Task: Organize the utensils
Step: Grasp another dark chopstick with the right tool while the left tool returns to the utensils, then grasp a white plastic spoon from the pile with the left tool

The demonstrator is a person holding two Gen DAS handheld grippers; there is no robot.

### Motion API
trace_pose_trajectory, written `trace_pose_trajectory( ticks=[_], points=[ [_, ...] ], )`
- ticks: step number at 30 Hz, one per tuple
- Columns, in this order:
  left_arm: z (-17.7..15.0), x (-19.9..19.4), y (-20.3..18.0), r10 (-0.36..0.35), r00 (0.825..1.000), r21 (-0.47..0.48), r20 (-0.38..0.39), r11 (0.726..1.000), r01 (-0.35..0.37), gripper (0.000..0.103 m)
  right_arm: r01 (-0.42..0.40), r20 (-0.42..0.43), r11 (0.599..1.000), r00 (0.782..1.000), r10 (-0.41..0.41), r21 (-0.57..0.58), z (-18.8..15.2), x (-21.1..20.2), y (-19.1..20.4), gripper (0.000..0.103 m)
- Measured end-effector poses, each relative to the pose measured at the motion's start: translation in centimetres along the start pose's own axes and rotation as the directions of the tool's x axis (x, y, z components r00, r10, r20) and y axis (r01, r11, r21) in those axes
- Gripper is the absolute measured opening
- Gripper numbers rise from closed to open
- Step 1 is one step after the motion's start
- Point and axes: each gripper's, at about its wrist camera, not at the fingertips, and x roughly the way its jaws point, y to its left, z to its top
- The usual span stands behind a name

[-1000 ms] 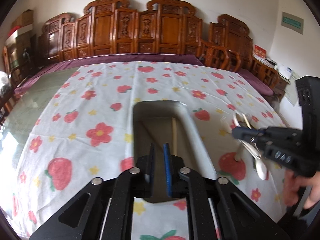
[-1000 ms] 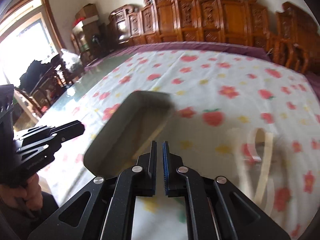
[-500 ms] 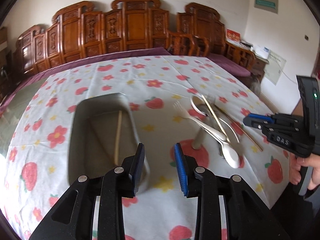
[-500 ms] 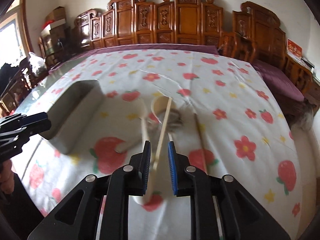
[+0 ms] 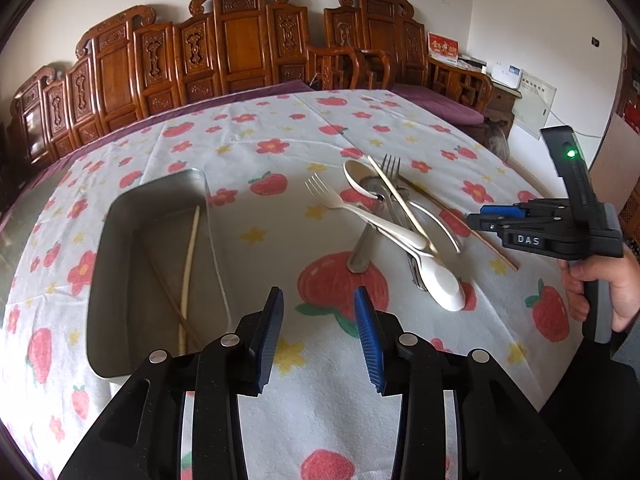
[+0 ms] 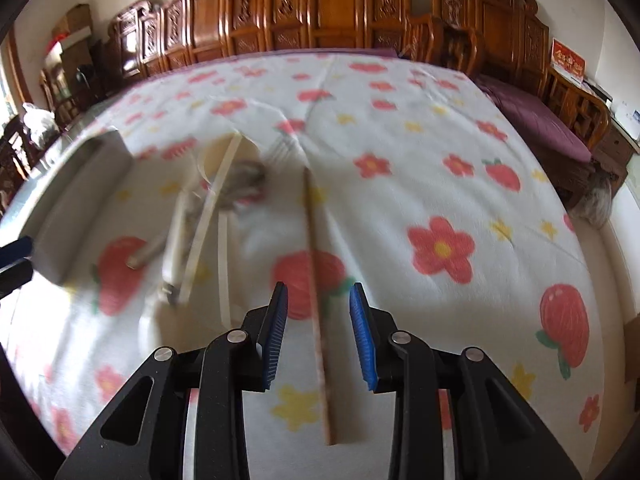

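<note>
Left hand-held gripper [image 5: 319,322] is level above the near counter [image 5: 320,420], pointing forward, fingers spread wide with nothing between them; its blue pads flank bare strawberry-print cloth [image 5: 400,128]. Right hand-held gripper [image 6: 318,318] is angled down over the cloth, likewise wide open and holding nothing; a brown chopstick [image 6: 316,280] lies on the cloth between its two fingers, running away from the camera, not gripped. In the left wrist view the right unit appears at the right edge, held by a bare hand [image 5: 604,284] wrapped around its handle, fingertips aimed left toward the utensils, a green lamp lit on its body. Just left of the left gripper sits a metal tray [image 5: 108,240] containing a pale chopstick [image 5: 190,272] and a darker one [image 5: 168,292] lying lengthwise. Right of the tray, mid-counter, is the utensil pile [image 5: 392,220]: a white spoon [image 5: 440,280], a white fork [image 5: 352,208], a metal fork [image 5: 390,168], metal spoons and a pale chopstick crossing on top. Beyond the counter stand carved wooden chairs [image 5: 240,48] against the wall.
</note>
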Motion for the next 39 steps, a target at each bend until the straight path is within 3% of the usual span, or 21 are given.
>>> trace_pose_trajectory(
  ticks=[3,5,7,9,18,27,33,39],
  points=[
    [-0.3,0.5,-0.4,-0.006,1.000,0.002,-0.012,1.000,0.006,0.035,0.001,-0.015,1.000,1.000,-0.001,-0.001,-0.3,0.6,-0.4,0.034],
    [-0.4,0.7,-0.7,-0.009,1.000,0.011,-0.016,1.000,0.009,0.035,0.022,-0.021,1.000,1.000,-0.022,-0.019,-0.5,0.9,-0.4,0.029],
    [-0.4,0.8,-0.9,-0.014,1.000,0.010,-0.016,1.000,0.015,0.035,0.032,-0.018,0.999,0.999,-0.033,-0.028,-0.6,0.8,-0.4,0.015],
    [-0.3,0.8,-1.3,-0.019,1.000,0.013,-0.017,1.000,0.019,0.039,0.045,-0.017,0.999,0.999,-0.046,-0.028,-0.7,0.7,-0.6,0.008],
    [1.2,1.4,-4.1,-0.020,1.000,0.056,-0.007,0.998,0.020,0.041,0.068,-0.016,0.998,0.998,-0.068,0.008,-0.7,0.6,-1.5,0.006],
    [2.2,4.9,-7.3,-0.067,0.996,0.039,-0.051,0.997,0.069,0.041,0.059,-0.011,0.998,0.998,-0.058,0.027,-0.6,0.7,-1.7,0.006],
    [2.2,7.0,-8.1,-0.125,0.987,-0.011,-0.098,0.992,0.124,0.041,0.051,-0.008,0.998,0.999,-0.051,0.032,-0.7,0.6,-1.9,0.006],
    [2.1,8.7,-8.3,-0.140,0.981,-0.058,-0.133,0.989,0.133,0.041,0.049,-0.007,0.998,0.999,-0.049,0.035,-0.7,0.6,-1.8,0.006]
  ],
)
